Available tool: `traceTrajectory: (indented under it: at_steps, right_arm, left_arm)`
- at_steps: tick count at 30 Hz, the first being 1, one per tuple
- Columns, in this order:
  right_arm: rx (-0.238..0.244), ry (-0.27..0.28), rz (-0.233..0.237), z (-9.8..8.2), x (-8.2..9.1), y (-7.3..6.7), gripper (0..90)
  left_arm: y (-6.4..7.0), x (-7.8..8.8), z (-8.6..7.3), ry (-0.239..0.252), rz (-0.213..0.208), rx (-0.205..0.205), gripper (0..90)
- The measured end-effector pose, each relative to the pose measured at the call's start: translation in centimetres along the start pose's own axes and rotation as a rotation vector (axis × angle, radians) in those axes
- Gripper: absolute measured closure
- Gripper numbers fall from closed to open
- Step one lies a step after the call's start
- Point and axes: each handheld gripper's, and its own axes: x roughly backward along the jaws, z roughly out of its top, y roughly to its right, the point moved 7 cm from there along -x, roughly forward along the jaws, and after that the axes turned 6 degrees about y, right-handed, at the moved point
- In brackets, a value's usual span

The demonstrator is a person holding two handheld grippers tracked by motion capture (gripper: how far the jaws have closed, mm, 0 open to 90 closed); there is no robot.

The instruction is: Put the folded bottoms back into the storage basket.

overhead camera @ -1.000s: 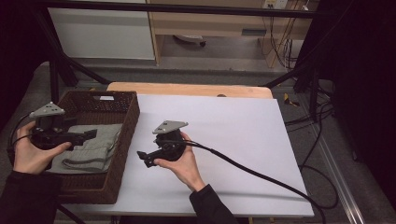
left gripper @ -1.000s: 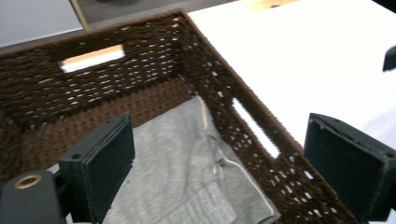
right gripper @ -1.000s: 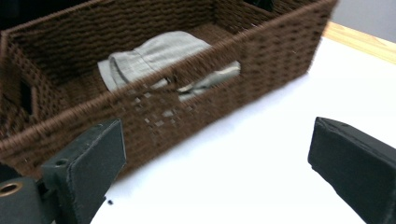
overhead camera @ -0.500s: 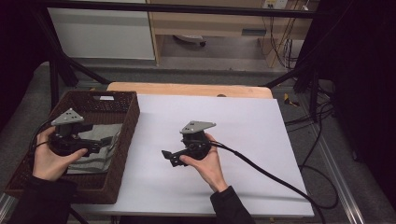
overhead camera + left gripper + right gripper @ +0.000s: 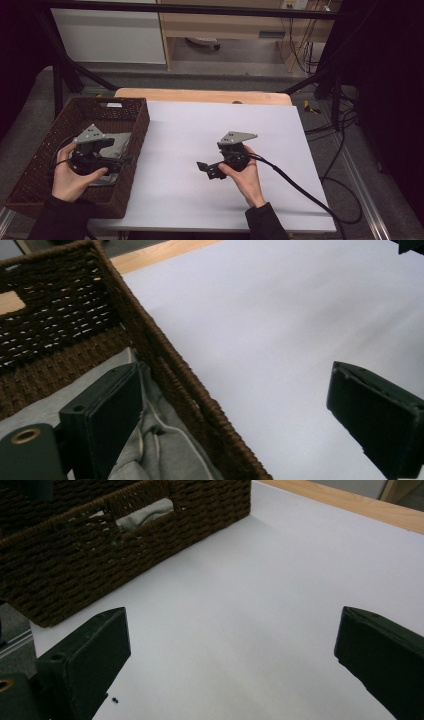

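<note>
In the left gripper view the left gripper (image 5: 240,415) has its two black jaws spread wide with nothing between them, and they straddle the near wall of the wicker basket (image 5: 165,365): one jaw sits inside over the grey cloth (image 5: 150,450), the other hangs over the white table sheet (image 5: 280,325); whether the inner jaw touches the cloth I cannot tell. The cloth is a soft, light grey fabric, crumpled into loose folds with a stitched hem running along one edge; it lies on the basket's floor, against that wall. The basket is dark brown, tightly woven, with a handle slot cut in its end wall; in the right gripper view a strip of the grey cloth (image 5: 145,512) shows through that slot. From above, the left gripper (image 5: 122,162) hovers at the basket's right rim, held in the person's left hand (image 5: 70,177); the right gripper (image 5: 202,167) is well apart, over the middle of the sheet, its jaws also spread and empty; beyond the sheet runs the table's wooden edge (image 5: 200,95).
</note>
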Motion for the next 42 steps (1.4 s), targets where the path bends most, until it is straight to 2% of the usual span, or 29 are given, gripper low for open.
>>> traceTrajectory:
  at_steps: [6,12,18,29,37,42]
  right_arm:
    - [-0.022,-0.016,-0.012,-1.2,1.2,1.6,1.9]
    - [-0.026,-0.015,-0.025,-2.2,2.6,2.9,2.0]
    - [-0.039,-0.02,-0.045,-3.4,4.2,4.2,2.1]
    - [-0.069,-0.017,-0.083,-5.5,7.1,6.9,2.3]
    - [-0.085,-0.012,-0.118,-7.1,8.6,8.6,2.2]
    - [-0.098,-0.007,-0.124,-8.0,9.2,9.3,2.3]
  left_arm:
    - [1.0,-0.6,-0.6,-0.003,-0.015,-0.01,7.8]
    - [1.3,-1.0,-1.2,-0.022,-0.005,-0.025,7.2]
    - [1.7,-1.4,-1.6,-0.026,-0.015,-0.024,6.9]
    - [1.7,-1.8,-2.2,-0.044,-0.014,-0.022,6.3]
    - [1.7,-1.8,-2.2,-0.047,-0.013,-0.024,5.8]
    - [1.7,-1.9,-2.4,-0.055,-0.011,-0.028,5.5]
